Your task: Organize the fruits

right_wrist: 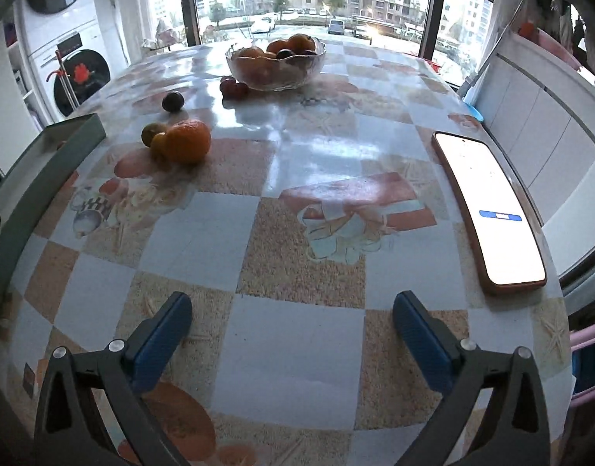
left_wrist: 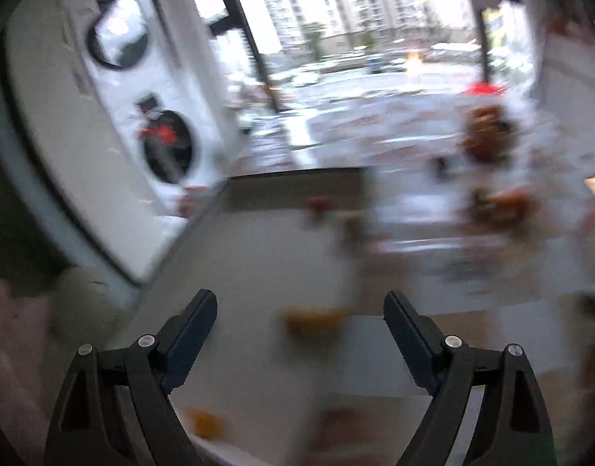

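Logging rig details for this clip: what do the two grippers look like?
Both match: the left gripper and right gripper have black triangular cut-out linkage arms with silver rivets and flat, ribbed dark-blue pads. No cables, markings or sleeves show.

I count one glass bowl point(right_wrist: 276, 66) of fruit, one orange point(right_wrist: 187, 141), one dark plum point(right_wrist: 173, 101), one phone point(right_wrist: 489, 209), two stacked washers point(right_wrist: 70, 35)

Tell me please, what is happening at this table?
A person is sorting fruit with two hand-held tongs. Both the right tongs and the left tongs are open and empty. A glass bowl already holds some fruit. An orange, a dark plum and red grapes lie loose on the tablecloth.
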Tool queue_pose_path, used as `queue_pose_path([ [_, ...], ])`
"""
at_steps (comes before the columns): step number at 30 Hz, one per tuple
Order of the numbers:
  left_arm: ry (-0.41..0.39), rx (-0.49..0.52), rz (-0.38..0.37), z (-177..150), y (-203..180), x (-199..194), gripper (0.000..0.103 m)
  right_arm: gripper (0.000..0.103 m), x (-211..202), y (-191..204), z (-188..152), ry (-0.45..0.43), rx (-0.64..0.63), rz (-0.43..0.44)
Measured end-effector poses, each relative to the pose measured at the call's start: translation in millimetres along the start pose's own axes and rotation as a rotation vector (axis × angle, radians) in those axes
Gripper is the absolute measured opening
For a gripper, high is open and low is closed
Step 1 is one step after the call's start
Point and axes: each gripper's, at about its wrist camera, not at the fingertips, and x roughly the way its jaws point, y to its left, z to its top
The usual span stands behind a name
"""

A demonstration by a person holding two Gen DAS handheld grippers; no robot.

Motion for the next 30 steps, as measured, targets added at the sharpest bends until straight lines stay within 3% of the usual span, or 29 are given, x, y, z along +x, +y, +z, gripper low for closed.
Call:
queue_pose_path([
  [4, 0.076, 0.048, -0.193, -3.3, -55.2, -0.1, 0.089, 0.103, -2.4, 2.3, -2.1, -0.003, 0.001, 0.000],
  [7, 0.099, 0.034, -0.189, -9.1, -76.6, 14.7, 0.089, 0.102, -1.3, 1.8, -1.4, -0.003, 0.001, -0.001],
  [10, 0.188, -0.151, -0.223, -15.7, -63.9, 34.4, 0.089, 0.102, -2.9, -1.5, -2.2, -0.005, 0.017, -0.005],
  [11, 0.184, -0.181, -0.219, -17.3, -62.8, 34.8, 0.091, 0.103, -3.0, -1.1, -2.6, -0.006, 0.014, -0.009],
  [12, 0.161, -0.177, -0.179, -18.6, -63.1, 32.1, 0.101, 0.103, -2.9, -1.4, -2.7, -0.006, 0.016, -0.008],
  [13, 0.171, -0.170, -0.150, -19.9, -64.1, 32.7, 0.102, 0.103, -2.9, -1.3, -2.7, -0.006, 0.014, -0.009],
  [30, 0.176, -0.184, -0.141, -24.8, -61.1, 38.8, 0.102, 0.103, -3.0, -1.4, -2.6, -0.006, 0.015, -0.008],
])
